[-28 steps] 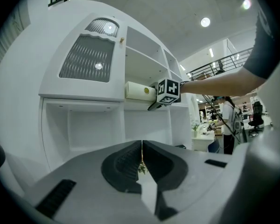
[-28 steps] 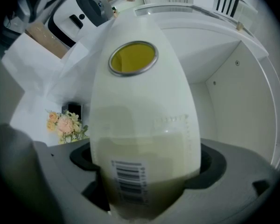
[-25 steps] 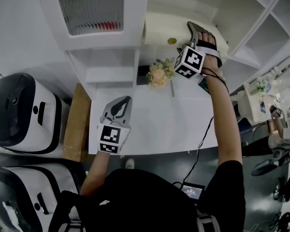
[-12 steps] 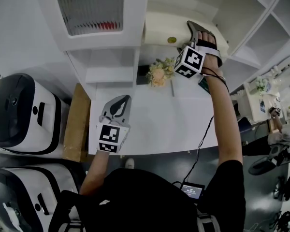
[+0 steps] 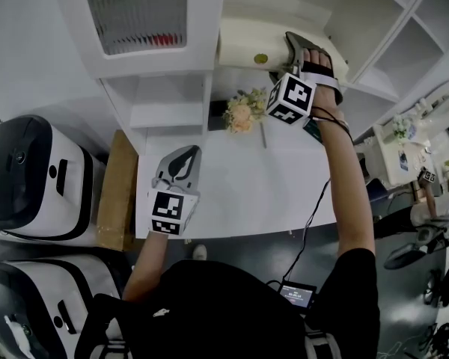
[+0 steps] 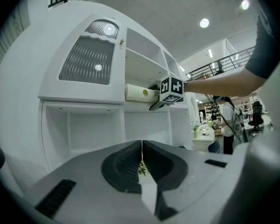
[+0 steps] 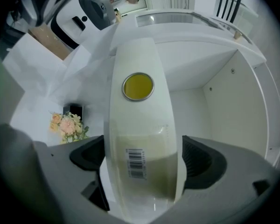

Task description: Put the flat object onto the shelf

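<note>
The flat object is a cream-white packet with a round yellow sticker and a barcode. My right gripper is shut on one end of it and holds it level in an open compartment of the white shelf. In the right gripper view the packet runs out from between the two dark jaws, over the shelf board. Whether it touches the board I cannot tell. My left gripper hangs low over the white table, shut and holding nothing. Its view shows the packet up on the shelf.
A small bunch of flowers and a black block stand on the table below the packet. A cabinet door with ribbed glass is at the upper left. White and black machines and a cardboard box stand left of the table.
The right gripper and the packet have edged slightly up and to the left, further into the shelf compartment. The left gripper has hardly moved.
</note>
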Action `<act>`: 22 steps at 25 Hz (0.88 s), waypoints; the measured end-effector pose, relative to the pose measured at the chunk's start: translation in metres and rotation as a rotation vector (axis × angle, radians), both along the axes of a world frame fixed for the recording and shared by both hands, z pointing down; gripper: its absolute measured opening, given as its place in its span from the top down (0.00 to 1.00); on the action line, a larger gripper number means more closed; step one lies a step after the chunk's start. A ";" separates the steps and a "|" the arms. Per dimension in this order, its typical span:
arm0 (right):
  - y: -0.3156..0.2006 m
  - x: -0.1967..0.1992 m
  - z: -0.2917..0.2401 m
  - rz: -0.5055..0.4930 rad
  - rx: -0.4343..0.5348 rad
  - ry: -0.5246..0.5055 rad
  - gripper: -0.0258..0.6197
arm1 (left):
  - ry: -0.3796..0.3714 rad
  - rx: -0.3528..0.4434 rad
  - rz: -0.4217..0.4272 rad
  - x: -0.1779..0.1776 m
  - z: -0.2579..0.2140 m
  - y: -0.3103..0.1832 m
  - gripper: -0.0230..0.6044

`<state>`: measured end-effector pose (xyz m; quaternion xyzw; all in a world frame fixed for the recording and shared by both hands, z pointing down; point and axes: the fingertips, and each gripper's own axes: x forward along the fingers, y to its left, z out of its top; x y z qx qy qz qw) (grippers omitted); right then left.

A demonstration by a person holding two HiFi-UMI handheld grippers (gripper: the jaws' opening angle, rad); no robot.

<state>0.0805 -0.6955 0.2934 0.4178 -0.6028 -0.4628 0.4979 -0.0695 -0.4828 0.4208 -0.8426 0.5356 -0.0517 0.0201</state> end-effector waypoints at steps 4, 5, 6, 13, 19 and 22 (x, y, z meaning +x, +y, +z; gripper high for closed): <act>0.011 0.003 -0.005 -0.005 0.001 -0.020 0.25 | 0.000 0.012 0.000 0.004 -0.005 0.006 0.95; 0.015 0.005 -0.007 -0.005 0.001 -0.026 0.25 | 0.000 0.014 0.002 0.006 -0.006 0.008 0.95; 0.018 0.006 -0.008 -0.005 0.001 -0.033 0.25 | -0.001 0.016 0.003 0.006 -0.007 0.010 0.95; 0.048 0.013 -0.014 -0.003 -0.004 -0.081 0.25 | -0.006 0.032 0.008 0.013 -0.015 0.028 0.95; 0.081 0.020 -0.022 -0.014 -0.002 -0.216 0.25 | -0.013 0.054 0.026 0.021 -0.025 0.041 0.95; 0.100 0.025 -0.022 -0.021 -0.019 -0.282 0.25 | -0.015 0.059 0.037 0.027 -0.027 0.048 0.95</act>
